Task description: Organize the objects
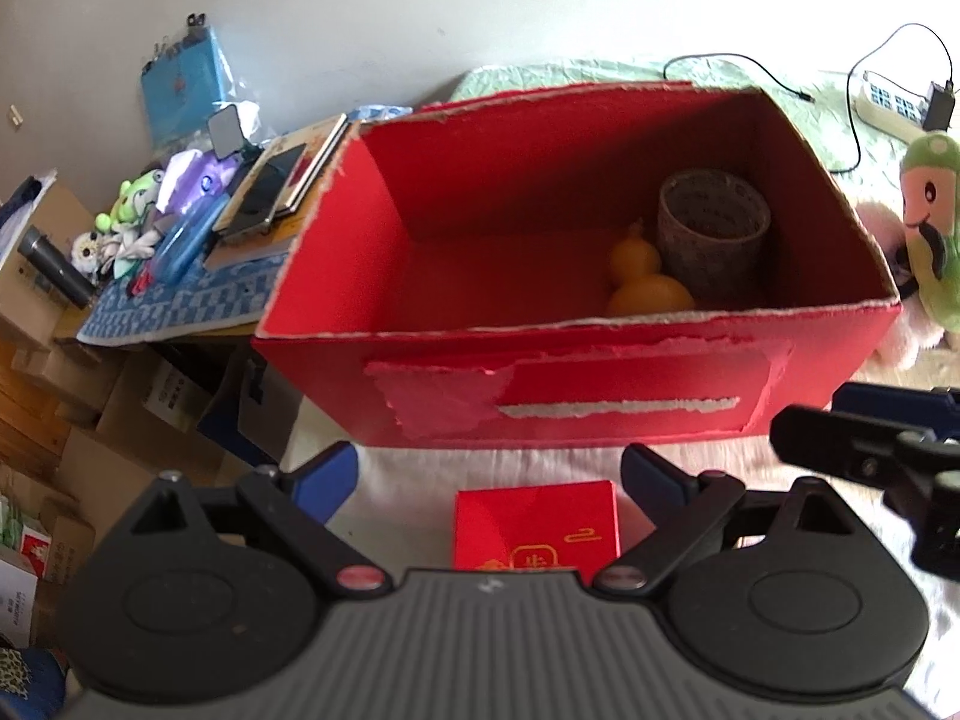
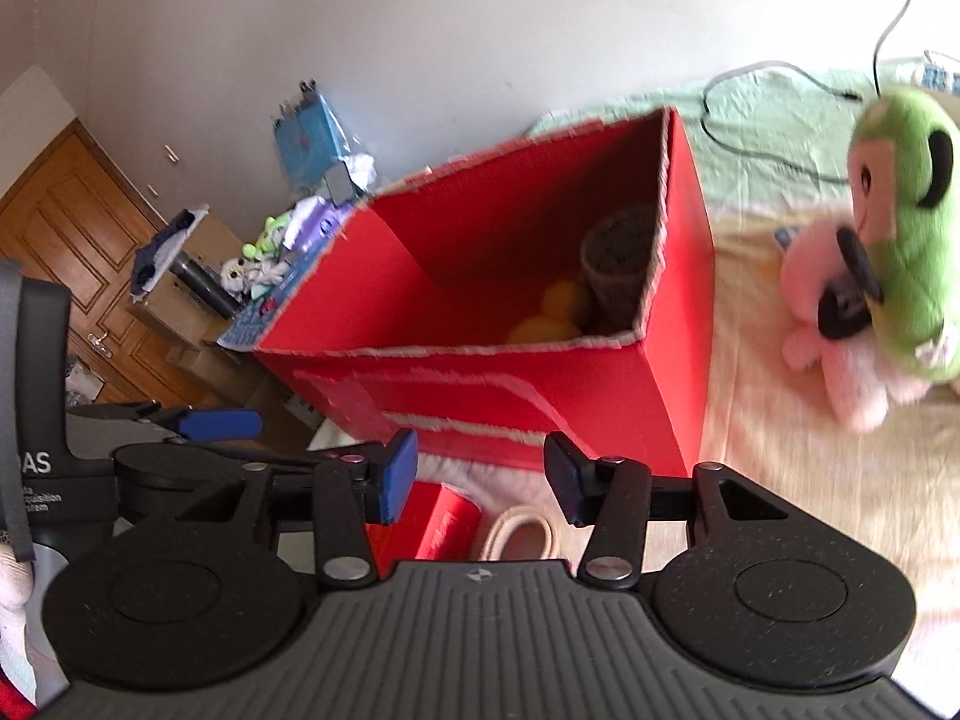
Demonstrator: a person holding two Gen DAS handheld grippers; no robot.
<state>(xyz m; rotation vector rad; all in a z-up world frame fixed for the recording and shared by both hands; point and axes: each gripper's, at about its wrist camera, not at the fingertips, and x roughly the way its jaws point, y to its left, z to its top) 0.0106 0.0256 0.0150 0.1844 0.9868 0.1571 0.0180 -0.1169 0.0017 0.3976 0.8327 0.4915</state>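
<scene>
A large open red cardboard box (image 1: 570,396) stands on the bed; it also shows in the right wrist view (image 2: 540,396). Inside lie a yellow gourd toy (image 1: 642,282) and a roll of tape (image 1: 711,234). My left gripper (image 1: 486,480) is open and empty, just above a small red box (image 1: 534,531) lying in front of the big box. My right gripper (image 2: 480,480) is open and empty, above the small red box (image 2: 444,519) and a beige tape ring (image 2: 519,534). A green plush (image 2: 906,222) and a pink plush (image 2: 840,324) lie right of the box.
A side table (image 1: 180,306) left of the box holds books, a phone, small toys and a blue case. Cardboard boxes (image 1: 90,420) are stacked on the floor below. A power strip (image 1: 888,102) with cables lies on the bed behind. A wooden door (image 2: 72,252) is far left.
</scene>
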